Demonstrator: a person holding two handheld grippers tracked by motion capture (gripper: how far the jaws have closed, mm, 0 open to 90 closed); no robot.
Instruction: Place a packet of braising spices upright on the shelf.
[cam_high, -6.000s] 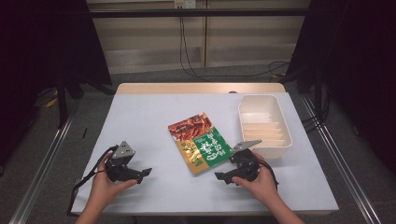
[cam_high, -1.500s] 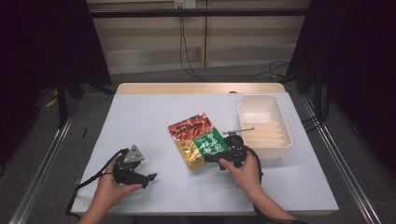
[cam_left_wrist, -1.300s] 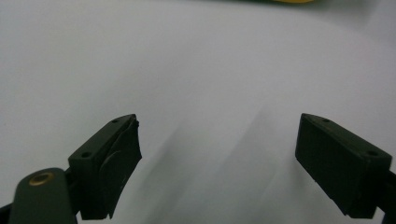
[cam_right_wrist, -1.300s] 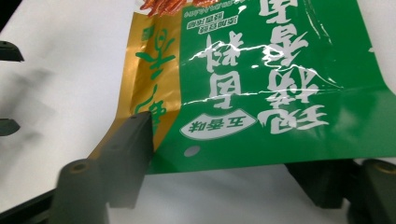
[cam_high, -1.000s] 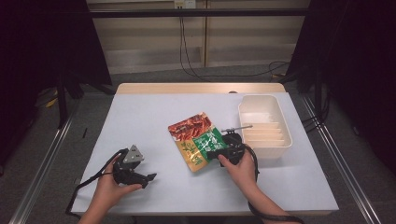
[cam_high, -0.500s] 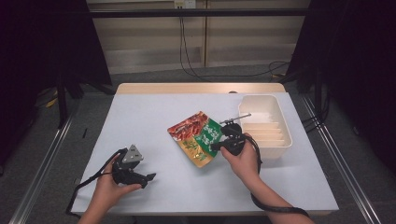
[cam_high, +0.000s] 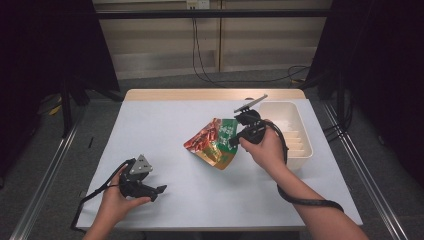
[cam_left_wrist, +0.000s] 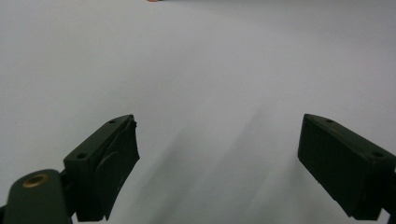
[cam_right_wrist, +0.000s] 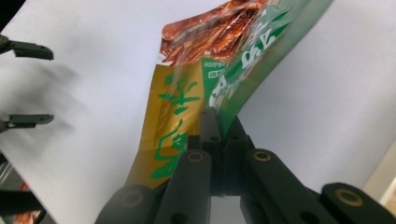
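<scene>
A snack bag (cam_high: 212, 142) in red, green and gold hangs tilted above the middle of the table, lifted by its right edge. My right gripper (cam_high: 233, 143) is shut on that edge, with the hand behind it close to the tray. In the right gripper view the jaws (cam_right_wrist: 219, 123) pinch the bag (cam_right_wrist: 187, 88) where green meets gold. My left gripper (cam_high: 159, 190) rests low at the table's front left, held by the left hand. Its jaws (cam_left_wrist: 219, 158) stand wide open over bare tabletop. They also show far off in the right gripper view as the left gripper (cam_right_wrist: 28, 84).
A white ribbed tray (cam_high: 300, 131) stands at the right side of the pale table (cam_high: 160, 125), just behind the right hand. Cables trail from both grippers. Dark floor and metal rails border the table on both sides.
The right gripper reached the bag, closed on its right edge and raised it off the table, drifting toward the tray. The left gripper has stayed where it was.
</scene>
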